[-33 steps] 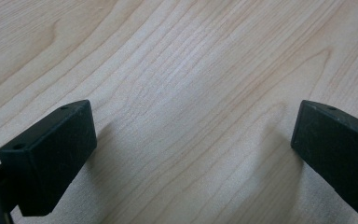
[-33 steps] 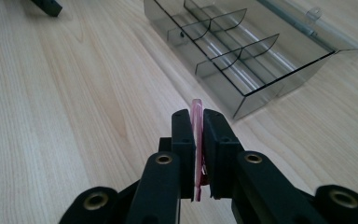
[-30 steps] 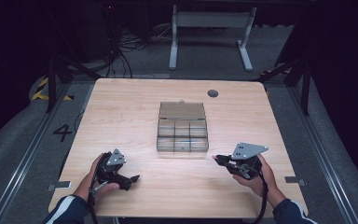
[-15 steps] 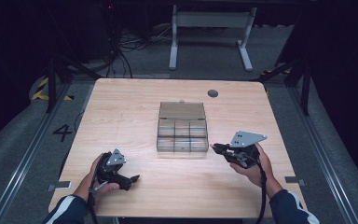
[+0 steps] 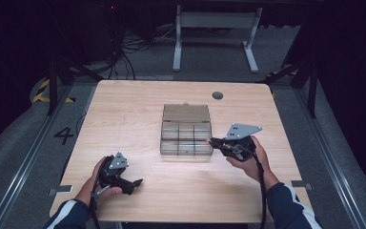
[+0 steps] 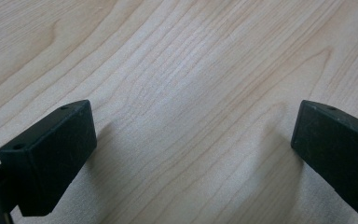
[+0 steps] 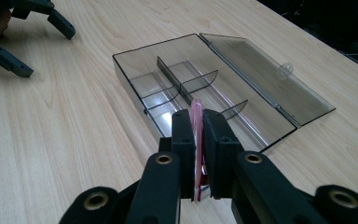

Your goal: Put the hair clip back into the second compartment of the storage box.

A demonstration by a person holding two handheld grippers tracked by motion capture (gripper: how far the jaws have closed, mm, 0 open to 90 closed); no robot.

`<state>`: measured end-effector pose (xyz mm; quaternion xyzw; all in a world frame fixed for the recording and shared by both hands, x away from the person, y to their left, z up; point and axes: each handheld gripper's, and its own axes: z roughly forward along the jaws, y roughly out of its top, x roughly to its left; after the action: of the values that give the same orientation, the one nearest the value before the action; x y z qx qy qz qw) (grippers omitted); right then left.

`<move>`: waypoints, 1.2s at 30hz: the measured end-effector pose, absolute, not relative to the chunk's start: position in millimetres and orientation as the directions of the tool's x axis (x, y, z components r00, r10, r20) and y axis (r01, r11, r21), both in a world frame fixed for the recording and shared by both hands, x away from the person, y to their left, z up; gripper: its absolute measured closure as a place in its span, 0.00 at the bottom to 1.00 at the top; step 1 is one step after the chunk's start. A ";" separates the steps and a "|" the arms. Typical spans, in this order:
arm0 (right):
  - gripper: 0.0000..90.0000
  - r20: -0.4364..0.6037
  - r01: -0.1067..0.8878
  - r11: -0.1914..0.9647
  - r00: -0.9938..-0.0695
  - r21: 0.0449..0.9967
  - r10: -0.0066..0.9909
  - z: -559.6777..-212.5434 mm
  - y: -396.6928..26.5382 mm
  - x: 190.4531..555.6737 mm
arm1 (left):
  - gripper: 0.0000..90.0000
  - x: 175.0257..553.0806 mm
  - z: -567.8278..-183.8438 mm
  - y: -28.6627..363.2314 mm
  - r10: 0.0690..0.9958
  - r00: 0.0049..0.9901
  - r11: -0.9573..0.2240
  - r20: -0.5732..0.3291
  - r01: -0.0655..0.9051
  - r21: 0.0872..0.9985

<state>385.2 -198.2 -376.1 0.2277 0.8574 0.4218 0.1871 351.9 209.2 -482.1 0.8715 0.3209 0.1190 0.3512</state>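
At the box's (image 5: 186,136) near right edge, right gripper (image 7: 198,135) jaws clamped on a thin pink disc (image 7: 196,122), edge-up: looks light, stiff, slippery, best pinched across its faces; left gripper (image 5: 134,183) jaws apart on worktop (image 5: 124,109).

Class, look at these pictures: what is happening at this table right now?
A person works with a gripper in each hand. The right gripper is shut on a thin pink disc, held at the near edge of an open clear divided box. The left gripper rests open on the table, holding nothing.
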 end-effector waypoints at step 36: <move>0.94 -0.122 0.269 0.603 -0.841 0.751 0.526 -373.9 -141.4 452.3 | 0.01 352.2 -482.2 209.2 0.642 0.767 -0.547 -0.018 0.474 0.690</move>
<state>452.3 -141.4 -373.9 0.2260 0.8795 0.3837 0.1680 352.2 209.2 -482.2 0.8714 0.3202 0.1190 0.3521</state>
